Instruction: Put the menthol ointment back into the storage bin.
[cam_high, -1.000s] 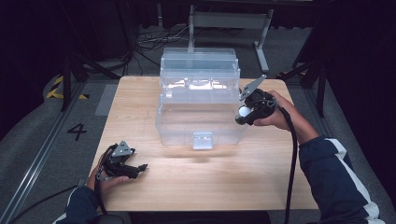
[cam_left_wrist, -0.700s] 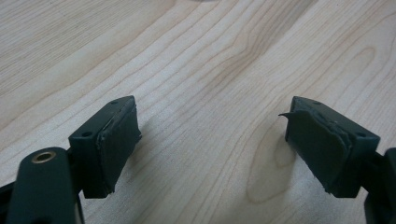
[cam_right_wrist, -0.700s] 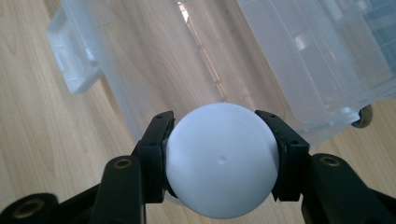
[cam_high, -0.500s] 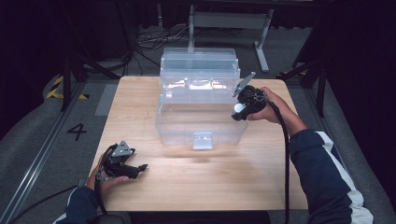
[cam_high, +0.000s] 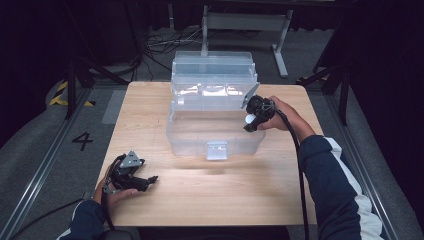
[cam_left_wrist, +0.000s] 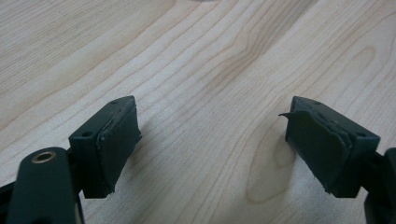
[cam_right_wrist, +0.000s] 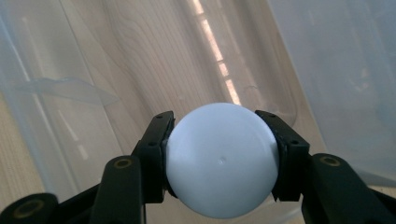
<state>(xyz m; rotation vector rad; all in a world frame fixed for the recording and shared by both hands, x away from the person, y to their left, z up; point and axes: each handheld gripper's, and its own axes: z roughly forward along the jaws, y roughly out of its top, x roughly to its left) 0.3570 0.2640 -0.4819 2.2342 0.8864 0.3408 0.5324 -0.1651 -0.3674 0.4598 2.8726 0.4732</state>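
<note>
Your right hand-held gripper (cam_right_wrist: 221, 161) clamps the white ball (cam_right_wrist: 221, 158) above the clear bin (cam_high: 215, 137), ready for dropping; your left hand-held gripper (cam_left_wrist: 212, 149), at seven o'clock, rests open.

Bin (cam_high: 200, 135) mid-table (cam_high: 150, 105), ball (cam_high: 249, 119) seemingly above its right side

Left gripper (cam_high: 150, 180) gaping — right gripper (cam_high: 248, 123) clamped.

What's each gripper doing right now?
Left gripper: open, nothing in it, over the table.
Right gripper: closed on a white ball, at the clear bin.
</note>
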